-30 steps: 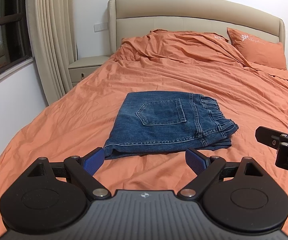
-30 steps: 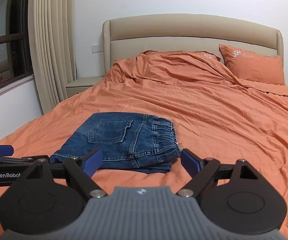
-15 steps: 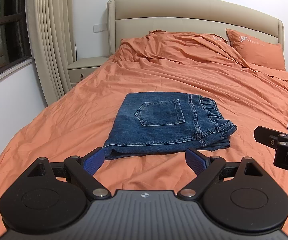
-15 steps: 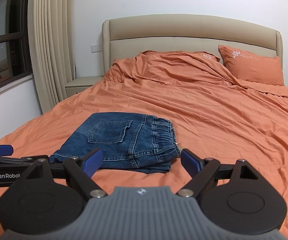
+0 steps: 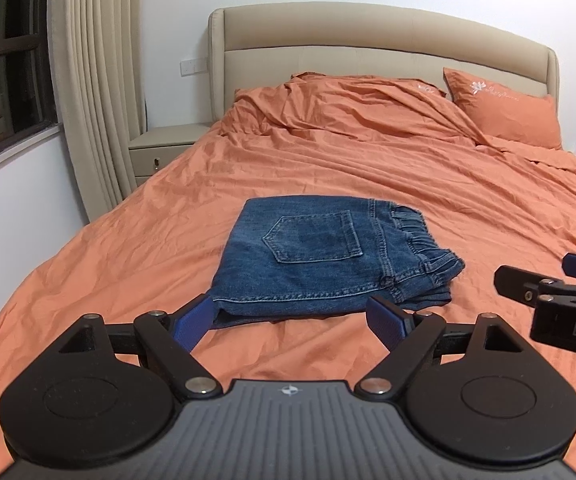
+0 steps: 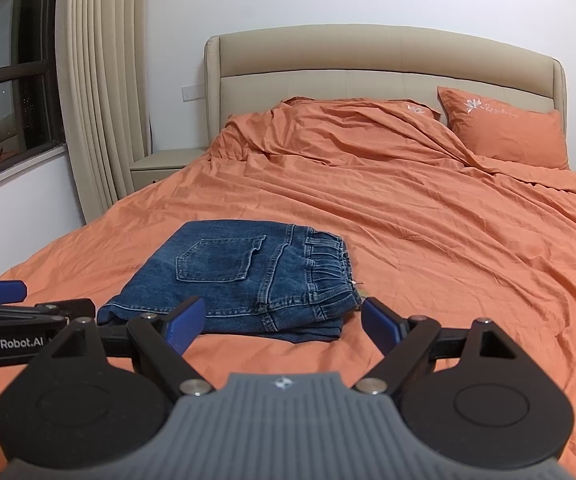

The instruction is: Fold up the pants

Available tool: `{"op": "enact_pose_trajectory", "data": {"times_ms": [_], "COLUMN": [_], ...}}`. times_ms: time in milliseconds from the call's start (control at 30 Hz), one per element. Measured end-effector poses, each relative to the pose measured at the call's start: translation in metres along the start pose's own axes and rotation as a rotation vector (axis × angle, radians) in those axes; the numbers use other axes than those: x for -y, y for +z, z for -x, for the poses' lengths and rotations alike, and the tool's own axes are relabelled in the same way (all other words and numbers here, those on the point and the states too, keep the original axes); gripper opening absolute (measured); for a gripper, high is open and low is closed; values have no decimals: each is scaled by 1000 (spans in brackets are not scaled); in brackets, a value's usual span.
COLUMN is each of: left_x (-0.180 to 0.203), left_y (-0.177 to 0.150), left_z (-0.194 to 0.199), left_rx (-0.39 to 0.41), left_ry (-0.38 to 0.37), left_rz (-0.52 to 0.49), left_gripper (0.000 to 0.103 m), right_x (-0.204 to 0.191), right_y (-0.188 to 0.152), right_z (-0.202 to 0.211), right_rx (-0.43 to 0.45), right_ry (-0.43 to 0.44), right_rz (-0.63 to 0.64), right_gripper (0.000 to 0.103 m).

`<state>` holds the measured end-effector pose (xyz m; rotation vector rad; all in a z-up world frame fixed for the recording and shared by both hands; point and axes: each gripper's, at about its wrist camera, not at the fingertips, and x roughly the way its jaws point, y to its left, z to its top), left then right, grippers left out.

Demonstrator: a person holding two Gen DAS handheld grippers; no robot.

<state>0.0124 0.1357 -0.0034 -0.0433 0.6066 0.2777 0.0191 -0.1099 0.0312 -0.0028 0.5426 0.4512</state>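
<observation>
Blue denim pants (image 5: 327, 264) lie folded into a compact rectangle on the orange bed sheet (image 5: 168, 240), back pocket up, elastic waistband to the right. They also show in the right wrist view (image 6: 244, 280). My left gripper (image 5: 289, 320) is open and empty, held just short of the pants' near edge. My right gripper (image 6: 284, 322) is open and empty, also just short of the near edge. The right gripper shows at the right edge of the left wrist view (image 5: 559, 292); the left gripper shows at the left edge of the right wrist view (image 6: 16, 304).
A beige headboard (image 5: 367, 44) and an orange pillow (image 5: 503, 112) are at the far end. Rumpled orange bedding (image 5: 347, 108) lies near the headboard. A beige nightstand (image 5: 160, 152), curtain (image 5: 96, 80) and window (image 5: 0, 60) stand at the left.
Both grippers have tilted or drawn back slightly, so the pants sit a little lower in view. The pants have not moved and both grippers stay open.
</observation>
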Motion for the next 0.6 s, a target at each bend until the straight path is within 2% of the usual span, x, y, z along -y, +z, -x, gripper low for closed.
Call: {"op": "enact_pose_trajectory", "data": {"times_ms": [600], "left_x": [-3], "left_y": [5], "left_z": [4], "left_rx": [24], "left_ry": [11], "left_rz": [-6], "left_gripper": [101], "right_x": [1], "right_y": [3], "right_z": [3], "right_rx": [6], "right_ry": [-1], "right_rz": [-1], "right_gripper": [82]}}
